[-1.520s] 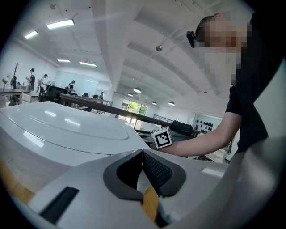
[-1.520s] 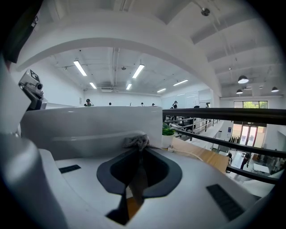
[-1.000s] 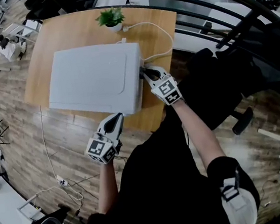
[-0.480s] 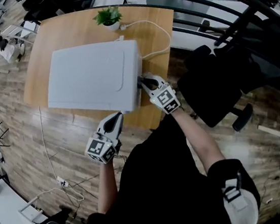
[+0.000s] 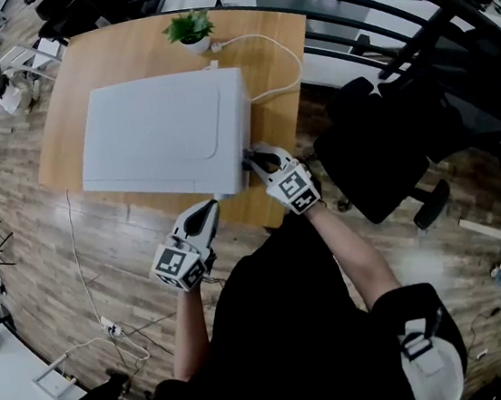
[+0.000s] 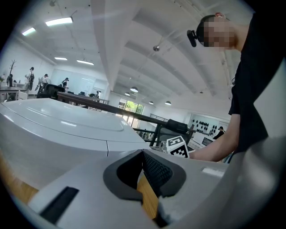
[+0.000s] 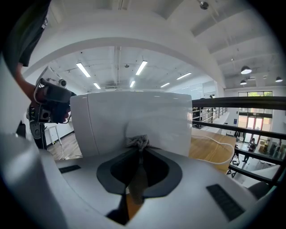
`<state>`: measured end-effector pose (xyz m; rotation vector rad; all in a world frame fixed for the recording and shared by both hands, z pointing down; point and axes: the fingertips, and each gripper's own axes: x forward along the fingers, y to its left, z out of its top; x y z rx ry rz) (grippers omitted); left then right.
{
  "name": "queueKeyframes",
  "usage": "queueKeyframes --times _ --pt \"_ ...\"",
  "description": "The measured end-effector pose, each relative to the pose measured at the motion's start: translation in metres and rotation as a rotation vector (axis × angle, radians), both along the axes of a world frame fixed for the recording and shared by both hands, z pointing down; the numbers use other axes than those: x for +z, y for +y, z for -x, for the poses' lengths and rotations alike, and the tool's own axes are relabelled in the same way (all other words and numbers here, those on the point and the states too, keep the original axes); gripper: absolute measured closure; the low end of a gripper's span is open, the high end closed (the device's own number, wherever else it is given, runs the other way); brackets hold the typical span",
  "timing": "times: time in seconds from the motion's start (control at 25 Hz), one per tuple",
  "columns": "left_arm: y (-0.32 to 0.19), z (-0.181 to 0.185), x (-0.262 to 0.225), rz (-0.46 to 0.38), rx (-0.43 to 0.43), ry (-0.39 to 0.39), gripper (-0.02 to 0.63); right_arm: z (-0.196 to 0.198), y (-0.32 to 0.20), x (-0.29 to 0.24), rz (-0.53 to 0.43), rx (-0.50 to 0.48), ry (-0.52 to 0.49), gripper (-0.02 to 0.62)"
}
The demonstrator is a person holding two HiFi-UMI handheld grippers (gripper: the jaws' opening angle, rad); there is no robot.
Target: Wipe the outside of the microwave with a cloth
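Right tool (image 5: pixel 252 158) pinching cloth (image 7: pixel 139 142) against microwave (image 5: pixel 159 133) side edge, left tool (image 5: pixel 208 207) closed, empty, at table (image 5: pixel 273 54) edge

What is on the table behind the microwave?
A small potted plant and a white cable looping over the wooden table. The microwave hides its own back panel and whatever lies close against it.

Microwave (image 5: pixel 164 134) on table (image 5: pixel 103 54), plant (image 5: pixel 191 28) behind

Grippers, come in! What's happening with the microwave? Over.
Right gripper shut on cloth, against microwave side. Left gripper shut, empty. Nothing blocking.
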<state>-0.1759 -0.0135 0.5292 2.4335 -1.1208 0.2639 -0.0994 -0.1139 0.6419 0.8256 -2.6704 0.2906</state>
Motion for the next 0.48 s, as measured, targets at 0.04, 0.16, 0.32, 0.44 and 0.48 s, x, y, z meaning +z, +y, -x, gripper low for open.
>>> queueKeyframes --times 0.04,0.16,0.32,0.44,0.48 --pt "0.001 0.000 0.001 0.001 0.000 0.000 0.603 0.000 0.002 0.001 0.002 0.000 0.000 0.568" --pt "0.003 0.000 0.001 0.003 0.003 0.003 0.603 0.000 0.007 0.002 0.015 0.004 -0.010 0.568" --pt "0.003 0.000 0.002 0.001 0.000 0.004 0.603 0.001 0.013 0.006 0.037 0.017 -0.025 0.568" --pt "0.004 0.001 0.004 -0.008 0.001 0.007 0.603 0.003 0.020 0.006 0.040 0.009 -0.029 0.568" --pt "0.005 0.002 0.005 -0.012 0.001 0.009 0.603 0.004 0.023 0.006 0.041 0.006 -0.030 0.568"
